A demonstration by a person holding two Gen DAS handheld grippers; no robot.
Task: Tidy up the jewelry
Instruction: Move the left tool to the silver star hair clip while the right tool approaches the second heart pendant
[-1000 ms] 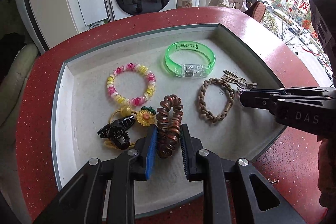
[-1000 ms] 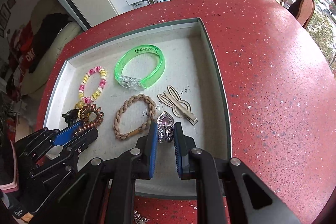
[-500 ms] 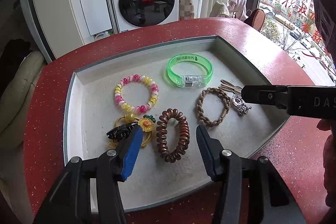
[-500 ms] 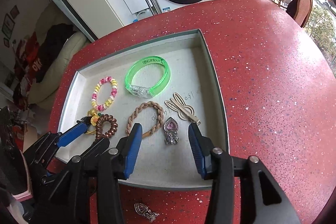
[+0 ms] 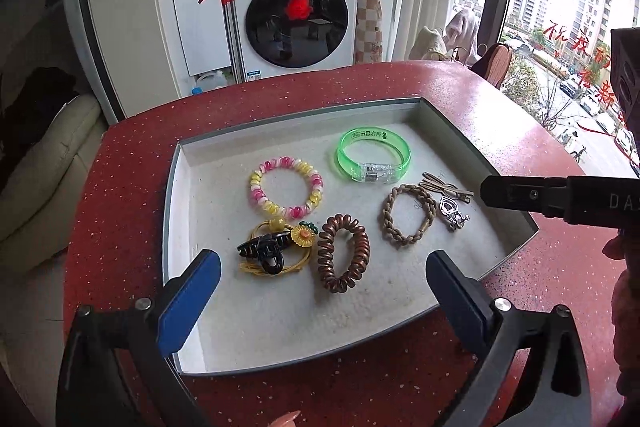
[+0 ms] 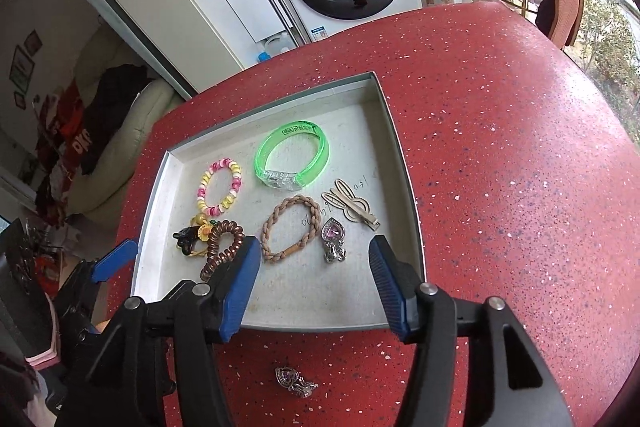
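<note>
A grey tray (image 5: 472, 143) (image 6: 394, 131) on the red table holds the jewelry. In it lie a brown spiral hair tie (image 5: 343, 253) (image 6: 222, 247), a braided tan bracelet (image 5: 408, 214) (image 6: 291, 229), a heart pendant charm (image 5: 452, 213) (image 6: 334, 239), a green bangle (image 5: 374, 159) (image 6: 292, 159), a pink and yellow bead bracelet (image 5: 286, 191) (image 6: 219, 191), a black claw clip with a yellow flower tie (image 5: 266, 251) and a tan rabbit clip (image 6: 352, 205). My left gripper (image 5: 322, 295) is open above the tray's near edge. My right gripper (image 6: 316, 283) is open and empty, behind the pendant.
A second silver pendant (image 6: 294, 381) lies on the red table (image 6: 500, 147) outside the tray, near the right gripper. A washing machine (image 5: 296, 15) stands behind the table. A beige sofa (image 5: 36, 163) is at the left.
Both grippers opened, letting go of the brown hair tie and the heart pendant in the tray, then pulled back and up, away from the tray.
</note>
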